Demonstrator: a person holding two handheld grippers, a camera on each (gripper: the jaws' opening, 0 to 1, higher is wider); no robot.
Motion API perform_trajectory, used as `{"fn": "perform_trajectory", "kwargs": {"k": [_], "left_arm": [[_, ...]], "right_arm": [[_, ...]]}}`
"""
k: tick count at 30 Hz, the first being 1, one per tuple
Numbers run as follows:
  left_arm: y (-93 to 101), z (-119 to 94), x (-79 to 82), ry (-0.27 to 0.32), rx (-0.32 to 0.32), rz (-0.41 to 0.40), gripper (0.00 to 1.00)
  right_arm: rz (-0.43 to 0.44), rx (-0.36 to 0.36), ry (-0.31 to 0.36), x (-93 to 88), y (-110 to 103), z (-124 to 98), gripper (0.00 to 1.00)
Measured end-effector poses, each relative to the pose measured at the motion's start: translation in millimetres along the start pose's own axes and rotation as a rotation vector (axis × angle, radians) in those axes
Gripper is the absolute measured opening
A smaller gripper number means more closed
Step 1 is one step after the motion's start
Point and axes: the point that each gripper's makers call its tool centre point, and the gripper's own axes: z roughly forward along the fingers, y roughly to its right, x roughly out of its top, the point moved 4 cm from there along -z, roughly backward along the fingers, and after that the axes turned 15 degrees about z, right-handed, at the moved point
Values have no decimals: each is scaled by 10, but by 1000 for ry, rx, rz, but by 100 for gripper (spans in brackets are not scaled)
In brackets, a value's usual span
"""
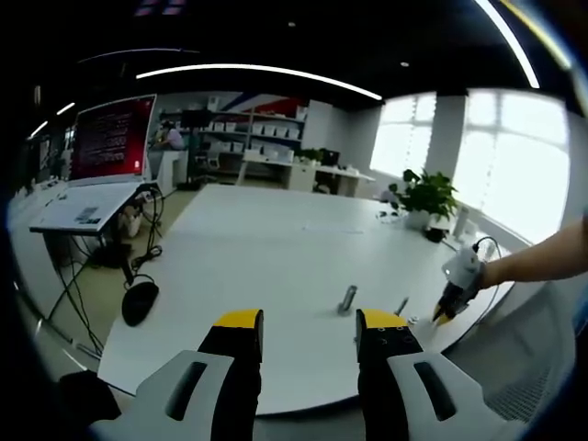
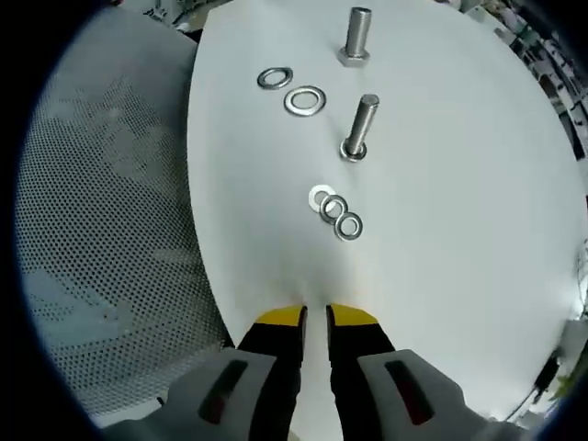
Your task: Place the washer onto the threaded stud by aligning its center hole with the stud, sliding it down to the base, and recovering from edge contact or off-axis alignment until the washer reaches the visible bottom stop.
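Two threaded studs stand upright on the white table [image 2: 441, 202], the far stud [image 2: 357, 37] and the near stud [image 2: 361, 119]. Two loose washers [image 2: 305, 100] lie to their left. Three overlapping small washers [image 2: 334, 209] lie just ahead of my right gripper [image 2: 316, 317], whose jaws sit almost together with only a thin slit and nothing between them. My left gripper [image 1: 310, 322] hovers open and empty over the table's edge, with a stud [image 1: 348, 299] beyond it. The right gripper [image 1: 443, 312], held by a person's hand, points down at the table there.
A grey mesh chair [image 2: 101, 230] sits close against the table's left edge. Across the room are a desk with a red screen [image 1: 112, 138], trailing cables, a potted plant [image 1: 424, 195] and shelves. The table [image 1: 276, 248] stretches far ahead.
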Motion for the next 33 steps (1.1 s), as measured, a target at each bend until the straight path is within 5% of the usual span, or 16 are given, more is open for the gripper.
{"fn": "perform_trajectory", "kwargs": {"k": [16, 33], "left_arm": [[-34, -15, -19, -4, 24, -26, 39], [-35, -9, -6, 3, 20, -27, 38]], "right_arm": [[-120, -5, 0, 459, 17, 45, 16], [-192, -14, -51, 488, 29, 124, 17]]}}
